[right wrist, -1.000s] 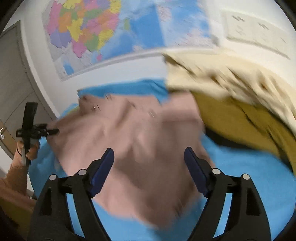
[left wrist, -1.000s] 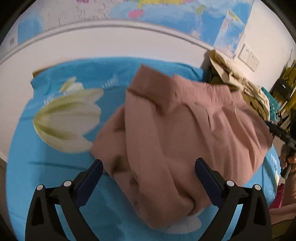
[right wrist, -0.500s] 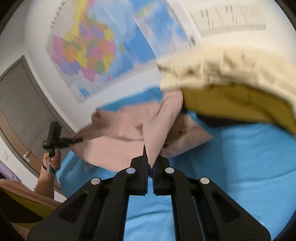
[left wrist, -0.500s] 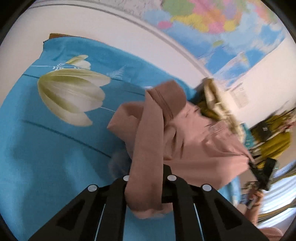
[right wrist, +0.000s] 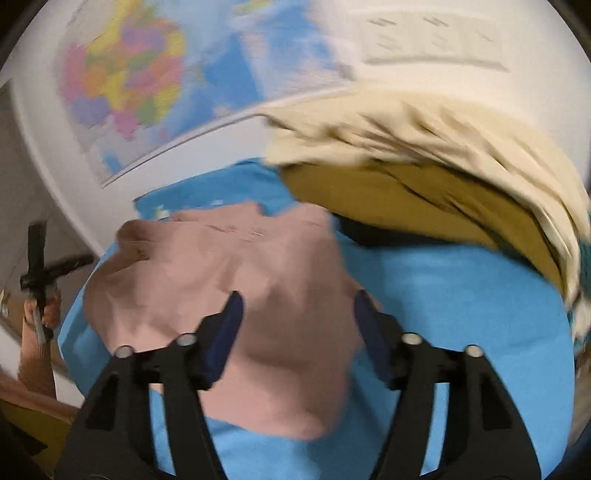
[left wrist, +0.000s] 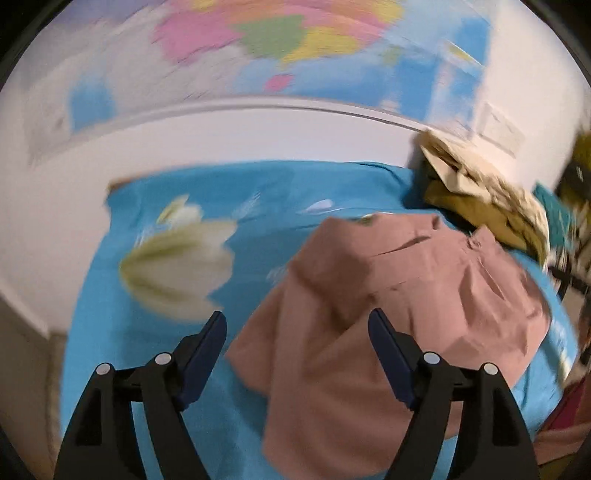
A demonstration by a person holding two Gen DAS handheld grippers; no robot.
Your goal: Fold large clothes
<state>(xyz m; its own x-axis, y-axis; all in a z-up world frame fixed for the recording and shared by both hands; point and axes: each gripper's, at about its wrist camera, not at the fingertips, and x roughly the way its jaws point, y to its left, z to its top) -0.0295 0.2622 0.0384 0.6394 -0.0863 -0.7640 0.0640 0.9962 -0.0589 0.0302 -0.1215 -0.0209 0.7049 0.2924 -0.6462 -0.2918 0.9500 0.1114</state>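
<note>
A dusty pink garment [left wrist: 388, 306] lies crumpled on the blue flowered sheet [left wrist: 192, 192]; it also shows in the right wrist view [right wrist: 236, 273]. My left gripper [left wrist: 297, 332] is open and empty, just above the garment's near left part. My right gripper [right wrist: 297, 312] is open and empty, above the garment's near right part. Both views are blurred by motion.
A pile of cream [right wrist: 424, 140] and mustard clothes [right wrist: 424, 195] lies at the sheet's far right, also seen from the left wrist [left wrist: 480, 188]. A white wall with a coloured map [left wrist: 280, 33] runs behind. The left gripper and hand [right wrist: 38, 266] show at far left.
Half a second ago both grippers were shut on folds of the pink garment and held it up. Now both are open and the garment has dropped onto the sheet.
</note>
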